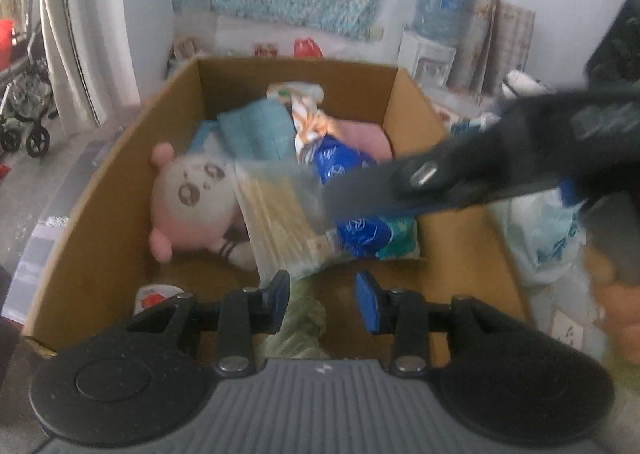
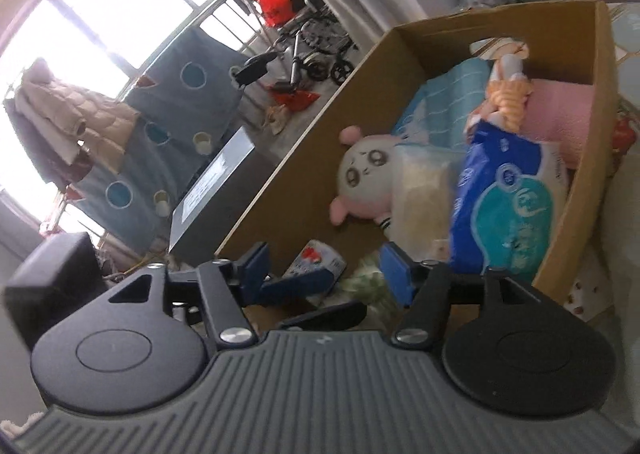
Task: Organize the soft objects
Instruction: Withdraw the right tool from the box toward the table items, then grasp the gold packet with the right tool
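Left wrist: pink-eared plush [image 1: 192,202], white-faced, boxed.

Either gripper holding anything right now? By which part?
Right gripper is open and empty. Left gripper is closed down over a green patterned cloth; whether its pads pinch the cloth cannot be told.
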The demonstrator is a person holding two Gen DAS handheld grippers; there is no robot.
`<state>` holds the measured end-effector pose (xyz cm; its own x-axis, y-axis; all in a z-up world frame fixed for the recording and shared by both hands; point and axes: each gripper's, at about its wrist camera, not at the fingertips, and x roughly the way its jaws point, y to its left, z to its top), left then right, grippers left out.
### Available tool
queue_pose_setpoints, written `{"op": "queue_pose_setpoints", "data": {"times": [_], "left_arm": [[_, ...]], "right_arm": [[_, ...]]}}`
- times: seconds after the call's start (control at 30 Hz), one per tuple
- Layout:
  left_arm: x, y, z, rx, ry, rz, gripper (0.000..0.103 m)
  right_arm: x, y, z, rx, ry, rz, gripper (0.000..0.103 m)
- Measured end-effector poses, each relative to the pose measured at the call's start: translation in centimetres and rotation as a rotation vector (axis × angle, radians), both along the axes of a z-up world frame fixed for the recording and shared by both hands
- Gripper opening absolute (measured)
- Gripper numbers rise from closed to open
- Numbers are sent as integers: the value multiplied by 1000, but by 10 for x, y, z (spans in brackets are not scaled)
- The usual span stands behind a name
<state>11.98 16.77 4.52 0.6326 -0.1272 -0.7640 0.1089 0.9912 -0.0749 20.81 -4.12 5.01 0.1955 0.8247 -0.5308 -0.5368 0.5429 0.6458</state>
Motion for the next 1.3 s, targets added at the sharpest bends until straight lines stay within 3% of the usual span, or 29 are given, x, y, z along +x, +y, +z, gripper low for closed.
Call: {"op": "queue_pose_setpoints", "data": {"times": [0.27,0.43,0.63,0.8,0.93,1.07,1.3], "left_arm": [[7,0,-20,-27,54,-9,39],[2,3,-6,-59,-10,6,63],[-22,-17,24,-89,-136,-18,84],[-52,-69,45,-135,-245,-182,97],[-73,-134,43,-134,-282,-368,99],[-82,-198,22,-135,-238,-525,99],[-78,-274,-27,-125,-120,-670,97]], "right_arm": [[9,-36,4,57,-21,-79,71],[9,-68,3,101,-17,-125,75],[-11,-137,-1,196,-10,-250,76],[-58,-221,7,253,-79,-426,80],[-100,-286,9,228,-139,-601,82],[-138,-333,-8,191,-139,-746,82],[-186,-375,-69,167,-45,-922,82]]}}
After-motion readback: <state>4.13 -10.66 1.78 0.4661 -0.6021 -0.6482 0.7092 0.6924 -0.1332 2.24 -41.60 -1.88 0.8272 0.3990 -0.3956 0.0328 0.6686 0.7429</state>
